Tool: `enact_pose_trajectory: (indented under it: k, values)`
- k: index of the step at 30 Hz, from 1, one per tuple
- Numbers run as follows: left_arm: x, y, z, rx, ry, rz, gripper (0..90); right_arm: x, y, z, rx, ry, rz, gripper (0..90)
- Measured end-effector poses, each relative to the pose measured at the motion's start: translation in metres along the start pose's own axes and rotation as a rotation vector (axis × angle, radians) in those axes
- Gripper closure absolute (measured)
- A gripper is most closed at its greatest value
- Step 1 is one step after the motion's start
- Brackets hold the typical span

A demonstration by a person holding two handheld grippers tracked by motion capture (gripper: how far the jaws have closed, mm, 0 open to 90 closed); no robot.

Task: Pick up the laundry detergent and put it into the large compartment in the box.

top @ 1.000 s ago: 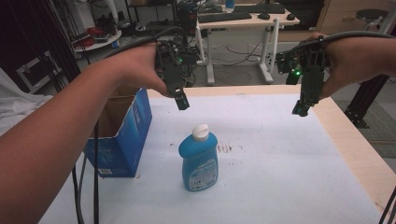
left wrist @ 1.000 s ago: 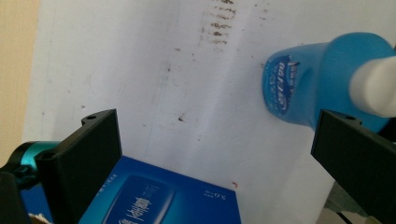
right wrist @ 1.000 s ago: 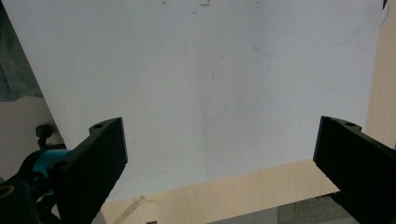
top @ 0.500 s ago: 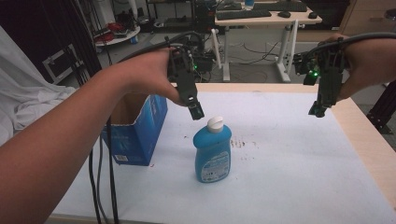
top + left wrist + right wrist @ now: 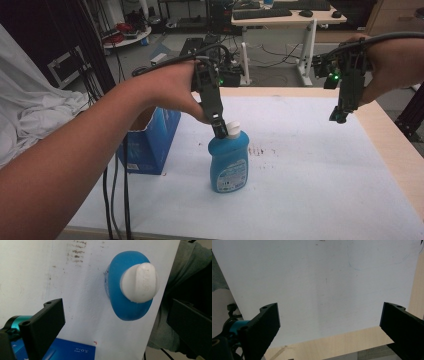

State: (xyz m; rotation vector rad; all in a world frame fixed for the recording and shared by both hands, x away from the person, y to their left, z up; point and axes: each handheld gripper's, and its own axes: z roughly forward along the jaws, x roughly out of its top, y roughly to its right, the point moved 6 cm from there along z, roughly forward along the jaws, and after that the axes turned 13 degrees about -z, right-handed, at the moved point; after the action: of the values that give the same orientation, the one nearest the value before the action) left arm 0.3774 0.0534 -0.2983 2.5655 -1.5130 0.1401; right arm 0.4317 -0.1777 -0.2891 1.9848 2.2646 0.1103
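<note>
Jaws of left hand-held gripper (image 5: pixel 117 322) gape wide above blue bottle (image 5: pixel 130 297); right hand-held gripper (image 5: pixel 329 322) equally wide, empty.

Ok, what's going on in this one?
A person holds a claw in each hand over a white-covered table. The left claw hangs open just above the white cap of an upright blue bottle, not gripping it. The right claw is open too, held up over the table's right side with nothing in it. A blue box sits at the table's left edge.
</note>
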Motion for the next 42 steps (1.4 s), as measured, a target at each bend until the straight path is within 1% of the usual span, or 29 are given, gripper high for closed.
enact_pose_trajectory:
  k: [1,2,3,4,8,11,13,16,17,19,20,21,24,27,28,31,34,36,39,41,42]
  values:
    - [0.000,0.000,0.000,0.000,0.000,0.000,1.7,0.000,0.000,0.000,0.000,-0.001,0.000,1.9]
    - [0.001,0.001,0.004,-0.010,-0.015,-0.004,1.7,-0.001,0.000,0.000,0.000,-0.003,0.003,1.9]
    - [0.001,0.001,0.004,-0.010,-0.015,-0.004,1.7,-0.002,-0.001,0.000,0.002,-0.005,0.004,1.9]
    - [0.002,0.003,0.007,-0.016,-0.018,-0.008,1.7,-0.002,-0.001,0.001,0.002,-0.003,-0.001,1.9]
    - [0.003,0.005,0.013,-0.014,-0.030,-0.012,1.7,-0.004,-0.003,0.001,0.003,-0.008,0.004,1.9]
    - [0.005,0.008,0.018,-0.010,-0.047,-0.009,1.7,-0.006,-0.004,-0.001,0.000,-0.002,-0.006,1.9]
    - [0.007,0.009,0.023,-0.009,-0.053,-0.018,1.7,-0.007,-0.004,-0.002,-0.003,0.004,-0.004,1.9]
    - [0.009,0.010,0.027,-0.007,-0.062,-0.023,1.7,-0.008,-0.005,-0.002,-0.004,-0.001,-0.001,1.9]
    - [0.010,0.011,0.031,-0.003,-0.069,-0.022,1.7,-0.008,-0.006,-0.002,-0.004,0.000,-0.006,1.9]
    - [0.011,0.011,0.033,-0.005,-0.076,-0.020,1.7,-0.008,-0.006,-0.002,-0.005,0.004,-0.014,1.9]
    - [0.012,0.013,0.037,-0.007,-0.083,-0.016,1.7,-0.008,-0.007,-0.002,-0.006,0.005,-0.008,1.9]
    - [0.012,0.013,0.037,-0.007,-0.083,-0.016,1.7,-0.008,-0.007,-0.002,-0.006,0.005,-0.008,1.9]
    - [0.015,0.015,0.044,-0.010,-0.082,-0.006,1.7,-0.009,-0.007,-0.002,-0.008,0.006,-0.006,1.9]
    - [0.015,0.016,0.048,-0.015,-0.082,-0.008,1.7,-0.009,-0.007,-0.001,-0.008,0.009,-0.009,1.9]
    - [0.015,0.016,0.049,-0.016,-0.083,-0.012,1.7,-0.009,-0.007,0.000,-0.005,0.006,-0.004,1.9]
    - [0.013,0.016,0.057,-0.015,-0.088,-0.027,1.7,-0.008,-0.007,0.002,-0.004,0.007,-0.010,1.9]
    - [0.012,0.015,0.060,-0.013,-0.096,-0.036,1.7,-0.008,-0.006,0.002,-0.004,0.006,-0.006,1.9]
    - [0.012,0.014,0.062,-0.006,-0.088,-0.046,1.7,-0.008,-0.006,0.002,-0.006,0.009,-0.007,1.9]
    - [0.011,0.015,0.063,-0.012,-0.092,-0.053,1.7,-0.008,-0.006,0.002,-0.007,0.011,-0.007,1.9]
    - [0.010,0.015,0.065,-0.008,-0.096,-0.065,1.7,-0.008,-0.006,0.002,-0.007,0.012,-0.010,1.9]
    - [0.011,0.016,0.064,-0.004,-0.089,-0.065,1.7,-0.008,-0.006,0.003,-0.007,0.013,-0.009,1.9]
